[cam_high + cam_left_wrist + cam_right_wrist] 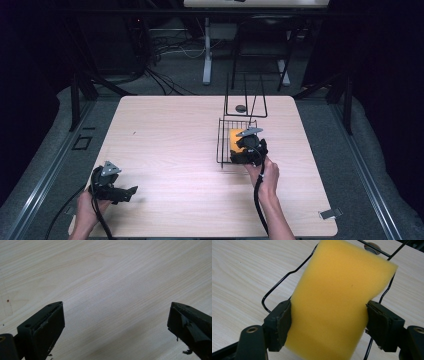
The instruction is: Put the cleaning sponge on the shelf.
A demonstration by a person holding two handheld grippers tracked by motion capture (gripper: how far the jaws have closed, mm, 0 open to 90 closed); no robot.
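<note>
Two grippers showed from above: the left gripper (131,191) rested near the table's (170,130) front corner, while the right gripper (239,159) hung over the wire basket (223,145), a yellow sponge (234,140) beneath it. Along the left one, its jaws stood spread over bare wood. Along the right gripper (328,322), both pads pinched the sponge (337,302) (edges dented), the basket wire (287,277) behind.

Lab — bare test table (165,150), floor cables (170,55)

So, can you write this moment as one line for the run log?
right tongs: shut on yellow sponge, over wire basket | left tongs: open, nothing between, above table
</note>
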